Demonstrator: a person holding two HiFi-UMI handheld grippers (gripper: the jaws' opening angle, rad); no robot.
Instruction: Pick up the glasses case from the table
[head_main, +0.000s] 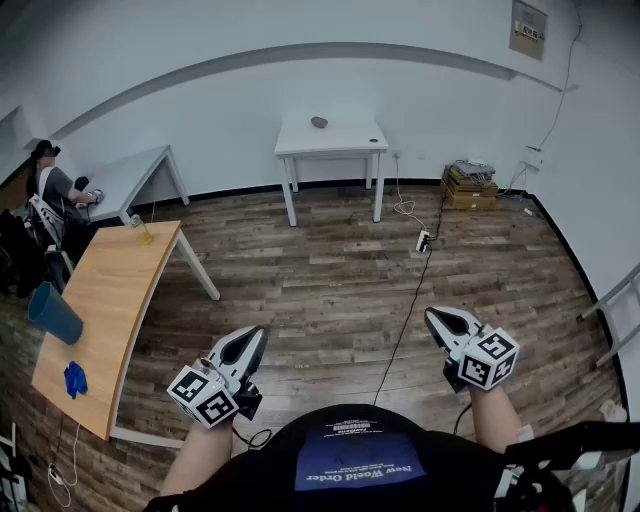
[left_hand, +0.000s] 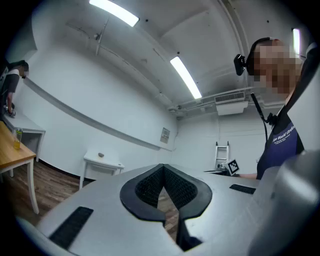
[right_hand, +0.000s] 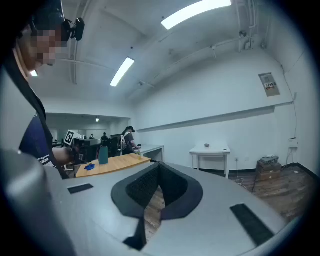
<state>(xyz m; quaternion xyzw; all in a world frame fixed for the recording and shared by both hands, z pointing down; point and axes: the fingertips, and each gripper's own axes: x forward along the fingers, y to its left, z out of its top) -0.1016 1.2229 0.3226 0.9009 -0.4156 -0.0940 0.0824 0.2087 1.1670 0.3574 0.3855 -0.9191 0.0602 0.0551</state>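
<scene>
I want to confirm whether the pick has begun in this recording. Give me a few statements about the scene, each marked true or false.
1. The case lies on the white table. True.
2. The left gripper holds the case. False: its jaws are shut with nothing between them.
3. A teal cup stands on the wooden table. True.
4. The right gripper is open. False: it is shut and empty.
5. The white table stands right beside the person. False: it stands across the room, by the far wall.
</scene>
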